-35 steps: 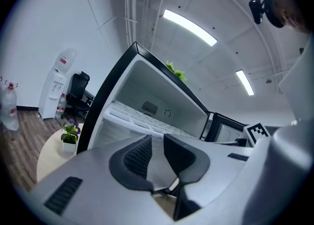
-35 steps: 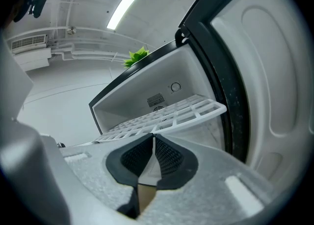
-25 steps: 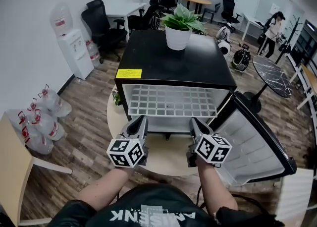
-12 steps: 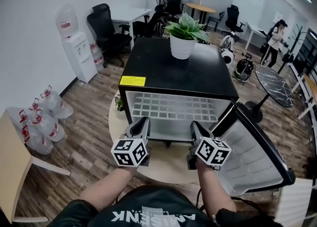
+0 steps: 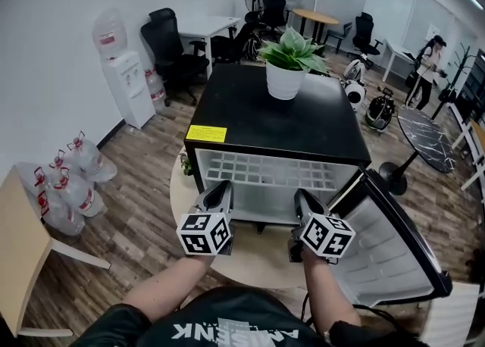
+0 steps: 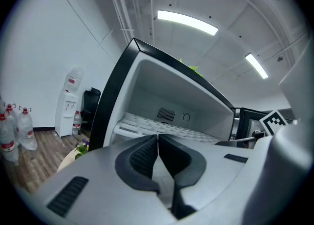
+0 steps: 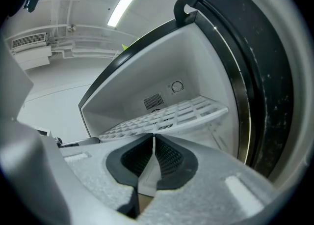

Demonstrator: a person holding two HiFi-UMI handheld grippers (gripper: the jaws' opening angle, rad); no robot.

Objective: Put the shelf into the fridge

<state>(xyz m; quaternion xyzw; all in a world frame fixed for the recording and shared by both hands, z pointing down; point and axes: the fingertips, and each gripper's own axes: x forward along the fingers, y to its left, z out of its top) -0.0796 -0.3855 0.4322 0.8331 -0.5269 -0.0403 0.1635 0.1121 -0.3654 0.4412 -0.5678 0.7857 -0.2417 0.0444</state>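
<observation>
The black fridge (image 5: 273, 122) stands on a round table with its door (image 5: 390, 243) swung open to the right. Inside it the white grid shelf (image 5: 269, 171) lies flat across the compartment, also seen as a shelf (image 6: 147, 123) in the left gripper view and a shelf (image 7: 171, 116) in the right gripper view. My left gripper (image 5: 220, 186) hangs just in front of the opening's left side; its jaws are closing and the tips meet with nothing between them. My right gripper (image 5: 301, 195) is beside it, shut and empty.
A potted plant (image 5: 288, 61) sits on the fridge top. The round table (image 5: 250, 251) shows below the grippers. On the floor at the left are a water dispenser (image 5: 120, 73), water bottles (image 5: 64, 186) and a wooden table (image 5: 19, 254). Office chairs and a person (image 5: 426, 65) are far behind.
The head view has tilted, so the fridge sits lower in the frame and less of the shelf shows under its top. Both grippers stay in front of the opening.
</observation>
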